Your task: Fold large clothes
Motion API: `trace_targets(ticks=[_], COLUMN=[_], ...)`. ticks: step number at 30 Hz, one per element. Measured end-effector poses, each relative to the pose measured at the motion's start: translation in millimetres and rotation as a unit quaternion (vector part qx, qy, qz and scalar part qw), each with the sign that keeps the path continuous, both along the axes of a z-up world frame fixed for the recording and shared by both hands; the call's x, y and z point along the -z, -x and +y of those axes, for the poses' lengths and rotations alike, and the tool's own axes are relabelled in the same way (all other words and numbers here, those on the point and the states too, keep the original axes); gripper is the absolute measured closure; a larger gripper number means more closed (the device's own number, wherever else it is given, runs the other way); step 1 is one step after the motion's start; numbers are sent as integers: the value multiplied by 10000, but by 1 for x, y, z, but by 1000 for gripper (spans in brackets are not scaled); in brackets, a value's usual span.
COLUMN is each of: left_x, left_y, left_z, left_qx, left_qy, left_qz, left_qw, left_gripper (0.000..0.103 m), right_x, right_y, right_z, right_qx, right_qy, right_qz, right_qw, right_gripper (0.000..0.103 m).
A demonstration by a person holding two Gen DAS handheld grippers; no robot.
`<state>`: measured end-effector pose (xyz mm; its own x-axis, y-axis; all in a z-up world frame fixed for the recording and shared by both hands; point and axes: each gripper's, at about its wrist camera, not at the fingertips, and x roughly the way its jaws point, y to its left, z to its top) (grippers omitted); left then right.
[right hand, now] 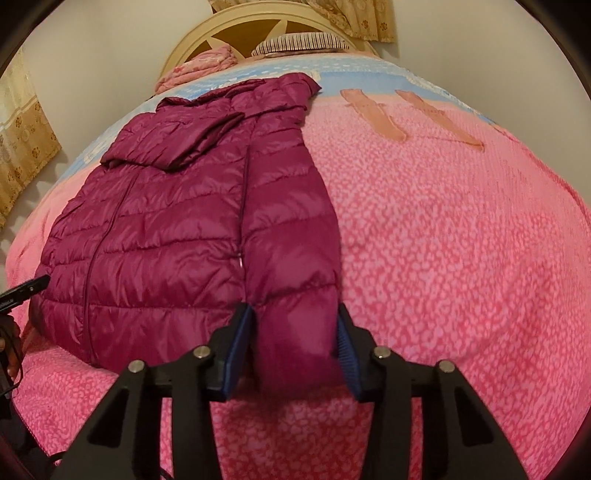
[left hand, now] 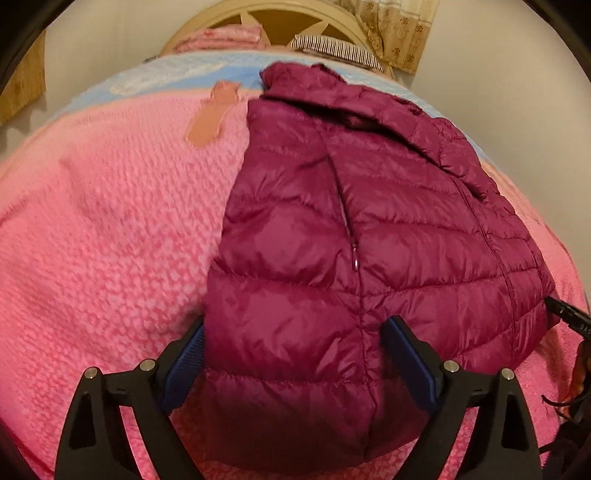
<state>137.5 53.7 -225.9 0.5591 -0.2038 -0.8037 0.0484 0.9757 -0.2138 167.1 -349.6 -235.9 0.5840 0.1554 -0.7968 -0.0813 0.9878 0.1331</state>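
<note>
A magenta quilted puffer jacket point(left hand: 362, 229) lies flat on the pink bedspread point(left hand: 103, 229), hood toward the headboard, sleeves folded inward. My left gripper point(left hand: 293, 332) is open, its blue pads straddling the jacket's bottom hem at its left part. In the right wrist view the same jacket point(right hand: 166, 221) lies left of centre. My right gripper point(right hand: 295, 321) is open with its pads either side of the folded sleeve's cuff end at the jacket's right edge. Each gripper's black tip shows at the other view's edge, the right one point(left hand: 565, 314) and the left one point(right hand: 26, 288).
The bed fills both views, with a cream wooden headboard point(right hand: 280, 33) at the far end. A striped pillow point(right hand: 303, 42) and a folded pink blanket point(right hand: 199, 66) lie by it. Patterned curtains point(right hand: 22, 147) hang at the sides.
</note>
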Motion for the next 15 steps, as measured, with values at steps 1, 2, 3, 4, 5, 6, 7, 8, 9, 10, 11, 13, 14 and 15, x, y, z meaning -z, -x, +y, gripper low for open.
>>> trace_targets(ticks=[1,2,3,4,5,6,7,8,9,10,11,13,14,15], left_x=[0,0,-2,-4,-8,-13,-19,-25,-33,-42,-52,-75,-88,-101], left_y=[0,1,2,3,5,8,10,13,17,21,24,32,38,44], left_z=[1,2,1,-1,-5,-9,-12,-14,-14,-12,-10,-4,-2,0], left_qx=[-4,67,170,255,336,401,473,508,531,555,580,648,705,753], left_qy=[68,179,267,296,245,133,44,-25,-72,-73,-42,61,108,151], left_qz=[3,11,17,-1,-44,-111,-186,-265,-375,-476,-591,-833,-973,-1108], left_qw=[10000,9998,9995,9992,9991,9990,9987,9984,9979,9973,9966,9944,9927,9909], left_gripper=[29,36,52,68,75,87,93,94,95,96,96,97,97,97], right_x=[0,0,-1,-1,-3,-6,-11,-16,-22,-28,-38,-58,-68,-78], right_y=[1,2,3,4,6,7,11,14,18,22,28,39,44,50], right_z=[2,3,5,7,9,10,11,11,9,8,5,2,1,1], right_qx=[-42,-77,-118,-157,-200,-232,-257,-270,-274,-271,-272,-295,-321,-345], right_qy=[26,36,14,-1,-2,-4,5,-14,-74,-152,-254,-344,-358,-383], right_qz=[-1,-9,-16,-32,-65,-105,-200,-290,-382,-471,-598,-837,-957,-1071], right_qw=[10000,10000,9999,9999,9998,9997,9995,9992,9989,9984,9975,9955,9942,9929], right_gripper=[74,83,86,90,92,92,93,94,94,95,95,96,96,96])
